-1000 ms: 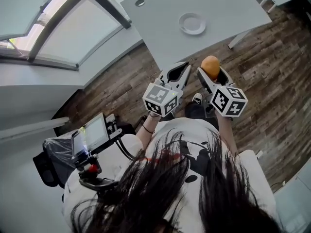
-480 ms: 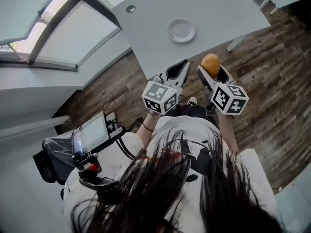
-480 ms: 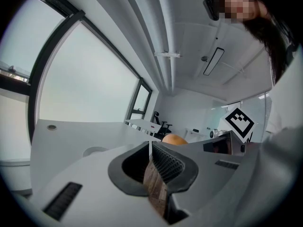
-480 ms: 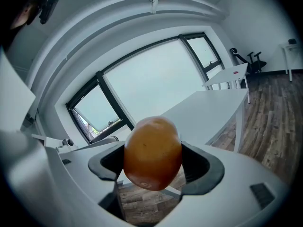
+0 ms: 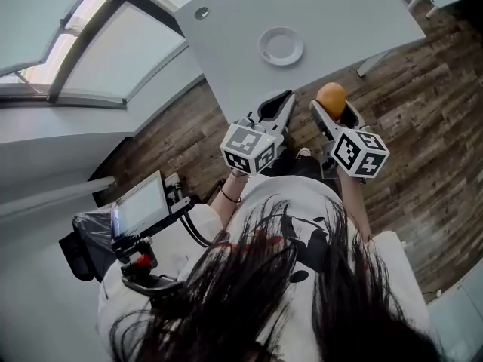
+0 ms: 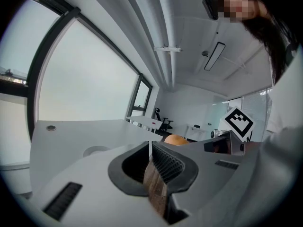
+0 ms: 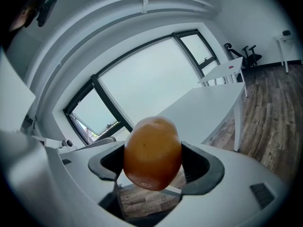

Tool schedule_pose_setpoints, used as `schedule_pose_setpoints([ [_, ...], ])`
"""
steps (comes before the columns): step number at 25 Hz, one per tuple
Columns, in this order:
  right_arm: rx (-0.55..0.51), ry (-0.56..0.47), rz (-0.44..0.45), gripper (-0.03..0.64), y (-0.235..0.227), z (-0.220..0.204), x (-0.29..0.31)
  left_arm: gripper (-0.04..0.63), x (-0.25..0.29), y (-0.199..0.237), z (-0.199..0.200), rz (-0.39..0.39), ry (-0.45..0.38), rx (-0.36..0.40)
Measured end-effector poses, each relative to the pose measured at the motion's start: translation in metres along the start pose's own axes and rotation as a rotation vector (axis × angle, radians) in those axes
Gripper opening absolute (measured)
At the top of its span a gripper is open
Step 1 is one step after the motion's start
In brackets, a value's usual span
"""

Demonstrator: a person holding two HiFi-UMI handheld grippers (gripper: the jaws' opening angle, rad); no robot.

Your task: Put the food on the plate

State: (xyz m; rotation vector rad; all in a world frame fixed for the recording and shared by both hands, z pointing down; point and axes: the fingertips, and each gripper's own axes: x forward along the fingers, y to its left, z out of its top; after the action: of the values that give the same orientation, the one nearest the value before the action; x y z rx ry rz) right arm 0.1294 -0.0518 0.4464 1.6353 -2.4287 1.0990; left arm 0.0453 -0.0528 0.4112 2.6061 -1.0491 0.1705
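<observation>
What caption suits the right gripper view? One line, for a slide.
Right claw shut on an orange fruit, white table and windows beyond.

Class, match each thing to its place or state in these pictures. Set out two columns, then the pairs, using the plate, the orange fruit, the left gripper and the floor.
1. plate
2. orange fruit
3. left gripper
4. floor

A. brown wooden planks
B. jaws together, holding nothing
C. gripped by the right gripper
D. empty, on the white table

Pairs: 1-D, 2-C, 3-B, 4-A
</observation>
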Motion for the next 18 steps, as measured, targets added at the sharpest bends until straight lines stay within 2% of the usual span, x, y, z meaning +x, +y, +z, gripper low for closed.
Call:
schedule_pose_setpoints([
  [7,0.041,0.034,-0.005,0.362,-0.058,0.025,0.036,0.006,0.075,0.017,-0.002,-0.001,0.047,-0.005],
  [18,0.007,0.099,0.014,0.362,-0.046,0.046,0.124,0.006,0.089,0.098,0.025,0.052,0.042,-0.009],
])
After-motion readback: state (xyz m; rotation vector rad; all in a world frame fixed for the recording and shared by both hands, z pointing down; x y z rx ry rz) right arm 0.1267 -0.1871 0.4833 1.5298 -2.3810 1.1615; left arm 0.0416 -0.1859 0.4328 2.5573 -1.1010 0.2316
